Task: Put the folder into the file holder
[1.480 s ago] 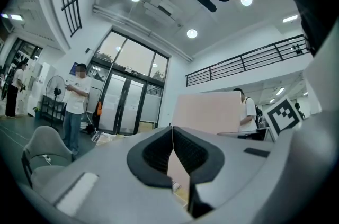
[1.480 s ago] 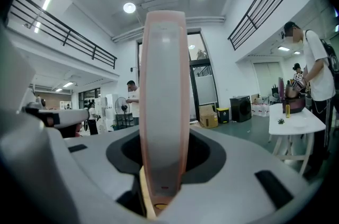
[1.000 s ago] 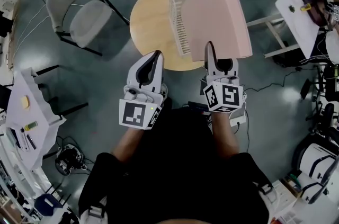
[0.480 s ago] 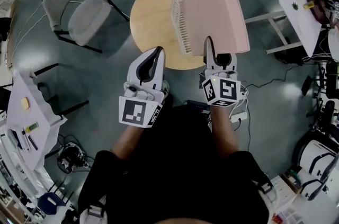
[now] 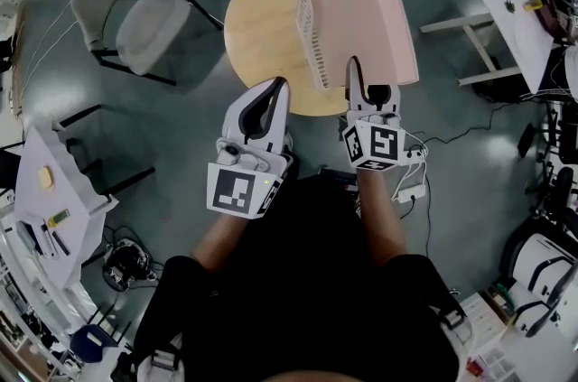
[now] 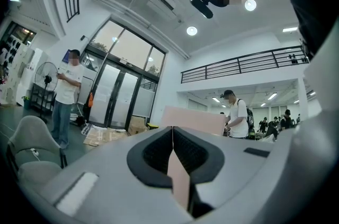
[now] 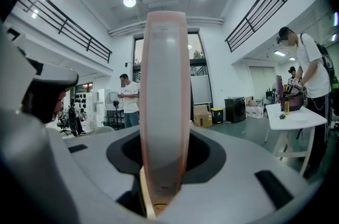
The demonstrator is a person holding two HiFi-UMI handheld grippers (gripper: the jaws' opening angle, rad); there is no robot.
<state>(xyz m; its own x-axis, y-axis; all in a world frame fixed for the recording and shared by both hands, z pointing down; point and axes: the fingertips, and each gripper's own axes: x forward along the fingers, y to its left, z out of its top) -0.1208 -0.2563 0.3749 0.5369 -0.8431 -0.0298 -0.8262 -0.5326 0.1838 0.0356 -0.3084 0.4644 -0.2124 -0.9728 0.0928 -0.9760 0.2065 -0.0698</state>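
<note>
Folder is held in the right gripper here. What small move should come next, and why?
Probably ease the folder slightly left and down, lining it up with a slot of the file holder. The right gripper is clamped on the folder's near edge. In the head view the folder overlaps the holder's right side, above the round table, and is not yet inside it.

Smooth matt pink folder point(image 5: 370, 10), card or plastic unclear. White slatted plastic file holder point(image 5: 312, 19) beside folder. Pale, smooth wood bench point(image 5: 262, 19) under folder. Matt grey plastic shell on right tool point(image 5: 356, 71).
</note>
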